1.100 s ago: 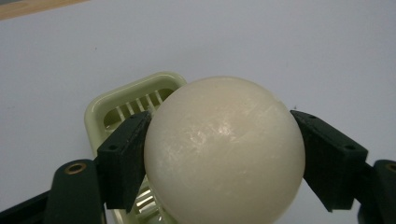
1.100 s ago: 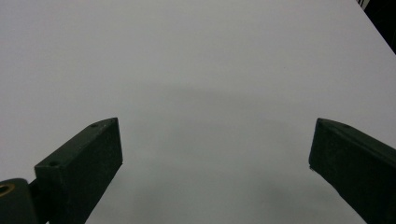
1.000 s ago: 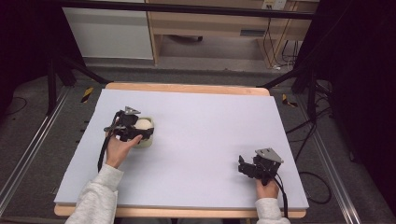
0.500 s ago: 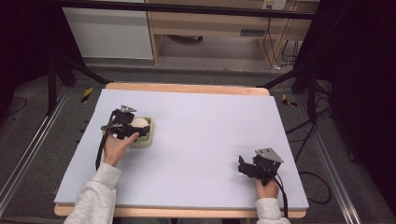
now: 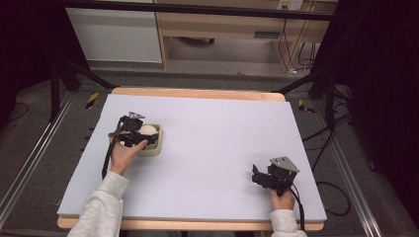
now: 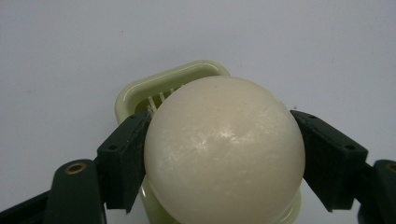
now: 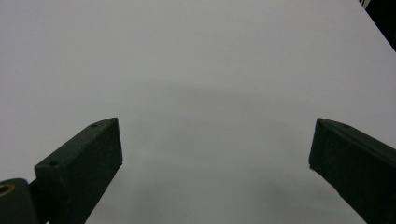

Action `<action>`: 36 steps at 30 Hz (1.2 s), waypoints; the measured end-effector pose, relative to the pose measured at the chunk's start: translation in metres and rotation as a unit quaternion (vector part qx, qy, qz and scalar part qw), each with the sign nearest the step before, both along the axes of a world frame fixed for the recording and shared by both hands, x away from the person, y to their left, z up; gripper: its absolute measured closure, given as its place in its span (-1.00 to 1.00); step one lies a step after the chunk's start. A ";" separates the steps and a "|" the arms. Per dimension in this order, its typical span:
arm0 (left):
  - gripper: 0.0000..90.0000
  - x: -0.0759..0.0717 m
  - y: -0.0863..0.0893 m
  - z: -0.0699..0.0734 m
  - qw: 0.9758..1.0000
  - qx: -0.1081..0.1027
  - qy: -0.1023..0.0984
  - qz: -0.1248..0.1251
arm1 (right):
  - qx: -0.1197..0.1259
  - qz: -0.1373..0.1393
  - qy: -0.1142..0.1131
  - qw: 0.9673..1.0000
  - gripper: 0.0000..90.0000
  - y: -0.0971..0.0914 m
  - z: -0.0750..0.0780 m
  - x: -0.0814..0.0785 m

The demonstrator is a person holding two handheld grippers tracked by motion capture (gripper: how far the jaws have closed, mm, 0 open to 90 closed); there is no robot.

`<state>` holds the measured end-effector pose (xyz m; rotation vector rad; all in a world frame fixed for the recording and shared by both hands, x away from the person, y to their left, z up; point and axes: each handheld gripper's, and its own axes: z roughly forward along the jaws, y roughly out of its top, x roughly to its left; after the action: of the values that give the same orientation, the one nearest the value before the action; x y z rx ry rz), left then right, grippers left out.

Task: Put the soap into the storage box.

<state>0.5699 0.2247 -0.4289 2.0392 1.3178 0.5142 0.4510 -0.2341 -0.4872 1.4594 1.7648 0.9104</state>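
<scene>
From the high view, my left gripper (image 5: pixel 141 135) sits over the pale green slicer (image 5: pixel 151 140) at the left-middle of the lavender table (image 5: pixel 222 148), and the white egg (image 5: pixel 147 130) shows between its jaws, right above the slicer's cradle. My right gripper (image 5: pixel 258 177) rests near the table's front right edge, well apart from the slicer, with nothing close to it. In the left gripper view, the two black jaws are clamped on the egg (image 6: pixel 224 151), one pad pressed against each flank, and the egg looms large with the slicer (image 6: pixel 173 84) directly behind and beneath it; a few thin wires of the slicer's grid peek out at the egg's upper left. I cannot tell from here whether the egg already touches the cradle or hangs just above it. In the right gripper view, my jaws stand wide apart over bare table (image 7: pixel 201 93), holding nothing. I judge the step in hand to be seating the egg in the slicer. The next move, as I see it, calls for lowering the egg squarely into the hollow, then easing the left jaws apart slowly so that it does not roll out; the right gripper could come across to steady the slicer's rim if it slides.
</scene>
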 end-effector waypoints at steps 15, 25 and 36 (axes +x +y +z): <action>-0.47 0.005 -0.002 -0.009 1.000 0.007 0.012 0.000 | 0.000 0.000 0.000 1.000 -0.93 0.000 0.000 0.000; -0.47 0.006 -0.003 -0.014 1.000 0.014 0.016 0.000 | -0.002 0.000 -0.001 1.000 -0.93 0.000 0.000 0.000; -0.47 0.007 -0.003 -0.017 1.000 0.017 0.018 0.005 | -0.003 0.001 -0.002 1.000 -0.93 0.000 0.000 0.000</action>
<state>0.5765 0.2215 -0.4456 2.0797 1.3496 0.5094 0.4505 -0.2340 -0.4871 1.4513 1.7656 0.9090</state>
